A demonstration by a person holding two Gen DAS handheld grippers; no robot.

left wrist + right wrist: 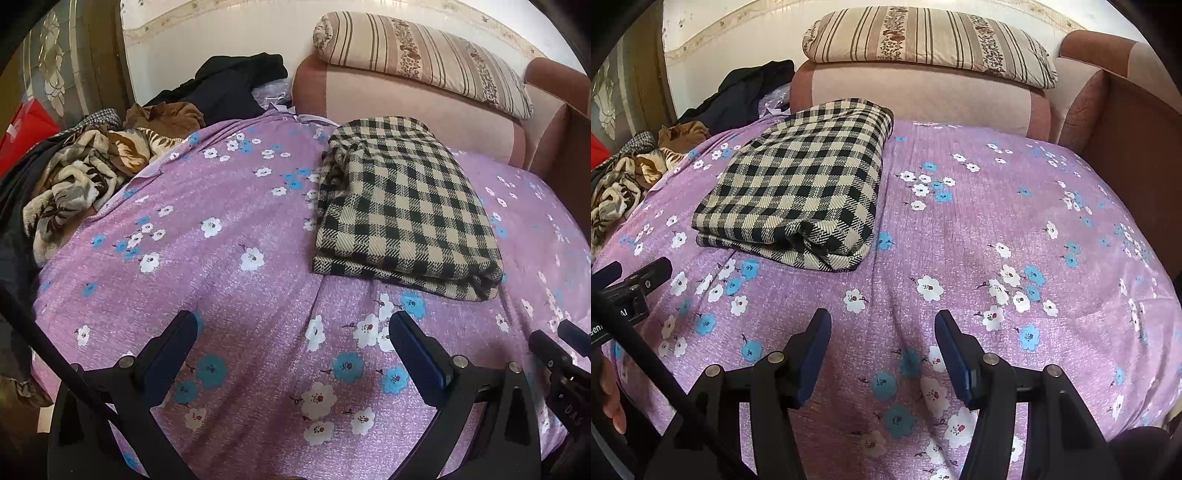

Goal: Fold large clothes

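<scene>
A black-and-cream checked garment lies folded in a thick rectangle on the purple flowered bedsheet. It also shows in the right wrist view, left of centre. My left gripper is open and empty, held above the sheet in front of the garment's near edge. My right gripper is open and empty, above bare sheet to the right of the garment. The left gripper's tips show at the left edge of the right wrist view.
A heap of unfolded clothes lies at the bed's left side, with dark garments behind it. A pink headboard carries a striped pillow. A brown side panel stands at the right.
</scene>
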